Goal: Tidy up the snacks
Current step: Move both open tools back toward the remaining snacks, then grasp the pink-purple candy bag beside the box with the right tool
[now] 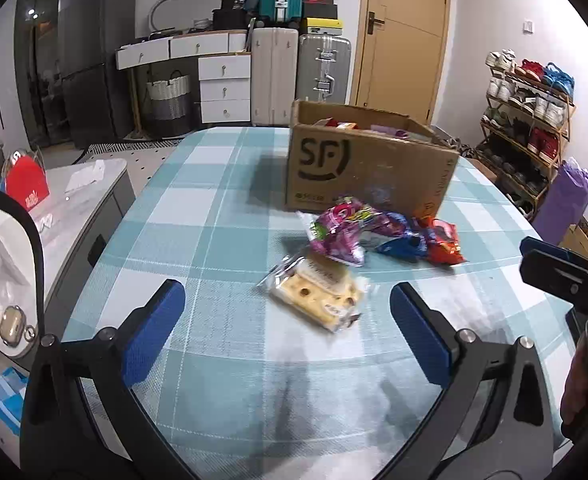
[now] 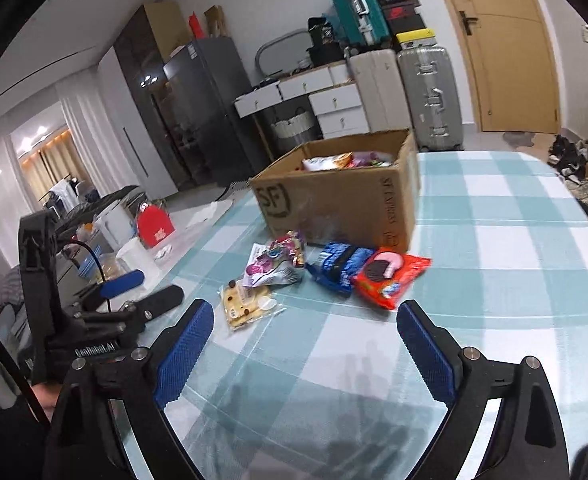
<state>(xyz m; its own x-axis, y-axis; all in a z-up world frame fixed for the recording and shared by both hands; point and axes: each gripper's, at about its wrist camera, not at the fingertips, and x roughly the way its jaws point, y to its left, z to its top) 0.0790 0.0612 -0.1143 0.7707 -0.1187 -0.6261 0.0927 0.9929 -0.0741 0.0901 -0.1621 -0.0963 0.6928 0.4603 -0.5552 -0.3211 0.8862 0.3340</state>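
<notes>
Several snack packs lie on the checked tablecloth in front of a cardboard SF box (image 1: 370,168) (image 2: 334,204) that holds more snacks. Nearest is a clear pack of yellow cheese-like cake (image 1: 314,296) (image 2: 246,304). Behind it lie a purple pack (image 1: 338,232) (image 2: 274,264), a blue pack (image 1: 398,244) (image 2: 338,264) and a red cookie pack (image 1: 444,246) (image 2: 390,276). My left gripper (image 1: 286,312) is open and empty, just short of the cake pack. My right gripper (image 2: 306,332) is open and empty, short of the red and blue packs.
The table (image 1: 222,216) has a rounded edge; a low white cabinet (image 1: 74,200) with a red box (image 1: 28,188) stands to its left. Suitcases (image 1: 322,68), drawers, a door and a shoe rack (image 1: 526,128) stand beyond. The left gripper also shows in the right wrist view (image 2: 134,292).
</notes>
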